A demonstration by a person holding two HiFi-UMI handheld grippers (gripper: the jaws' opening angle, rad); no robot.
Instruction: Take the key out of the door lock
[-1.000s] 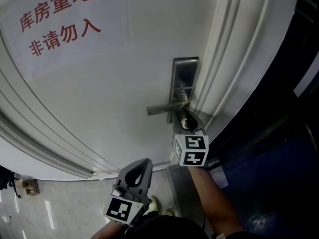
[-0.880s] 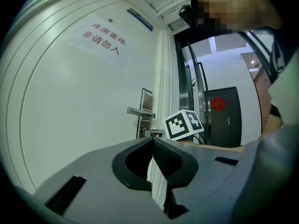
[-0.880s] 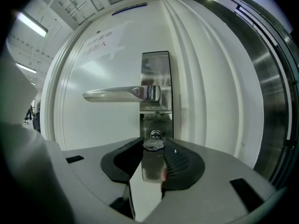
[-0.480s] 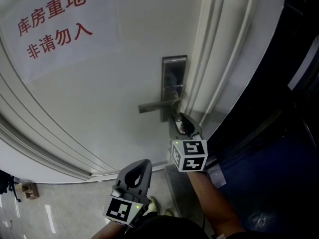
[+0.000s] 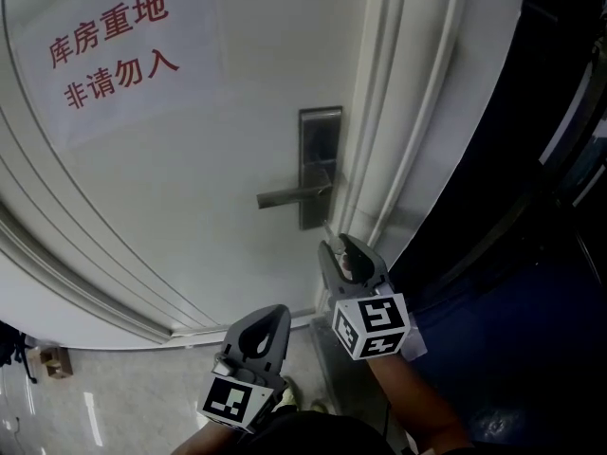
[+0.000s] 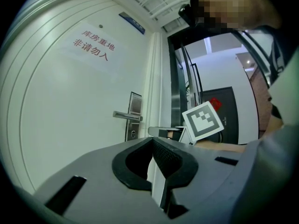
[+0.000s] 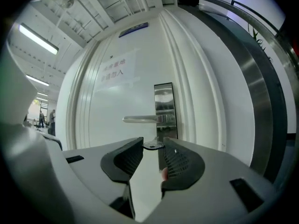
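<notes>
Right gripper view: a small flat silver metal key sits crosswise between the jaw tips of the right gripper, which is clenched on it; only the key's rounded head shows, and the blade cannot be made out; the key is out in the air in front of the door, apart from the lock. Behind it, a tall brushed-steel lock plate stands upright on a white panelled door, and a straight silver lever handle runs level from the plate toward the left; the plate sits close to the door's right edge, beside white moulded trim.

In the head view the right gripper's grey jaws point up at the door from below the plate, near it but not touching; its white cube with black square markers rides just behind the jaws, and a bare forearm leads down from it. A white paper sign with red Chinese characters is stuck high on the door, well to the left of the handle.

The left gripper hangs lower and to the left, well apart from the door; in the left gripper view its dark jaws meet at the tips with nothing between them. Below it lies a pale glossy tiled floor; to the right of the door is a dark opening.
</notes>
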